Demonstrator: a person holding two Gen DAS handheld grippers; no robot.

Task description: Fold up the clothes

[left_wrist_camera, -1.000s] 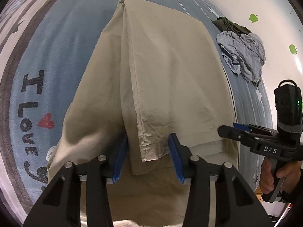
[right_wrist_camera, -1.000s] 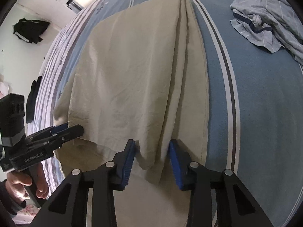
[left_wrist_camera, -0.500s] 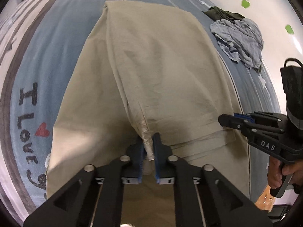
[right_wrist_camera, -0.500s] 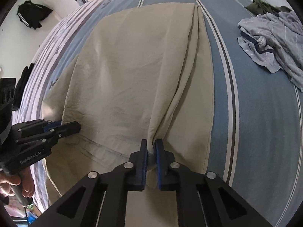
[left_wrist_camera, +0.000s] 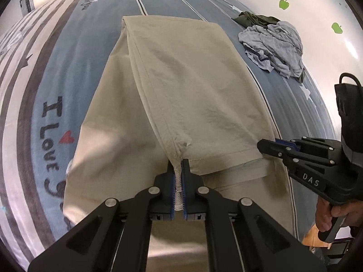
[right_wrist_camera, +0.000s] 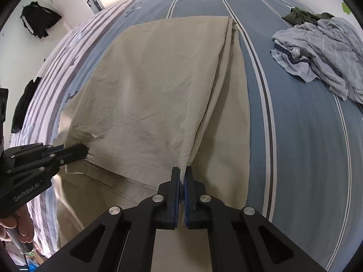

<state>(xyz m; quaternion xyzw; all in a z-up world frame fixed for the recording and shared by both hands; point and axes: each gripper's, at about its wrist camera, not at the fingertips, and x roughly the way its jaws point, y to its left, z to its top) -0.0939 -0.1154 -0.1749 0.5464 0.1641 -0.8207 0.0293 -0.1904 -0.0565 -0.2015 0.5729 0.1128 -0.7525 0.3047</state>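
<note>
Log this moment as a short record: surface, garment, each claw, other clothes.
surface: bed with blue striped cover
garment: beige trousers, folded lengthwise, hem end nearest
left claw: shut on hem's left corner
right claw: shut on hem's right corner
other clothes: crumpled grey shirt, dark green garment behind it, both lying apart from the trousers

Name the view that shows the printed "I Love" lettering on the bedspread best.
The left wrist view: the "I Love" lettering and red heart read plainly, left of the beige trousers. In the right wrist view I cannot find it on that side of the trousers.
</note>
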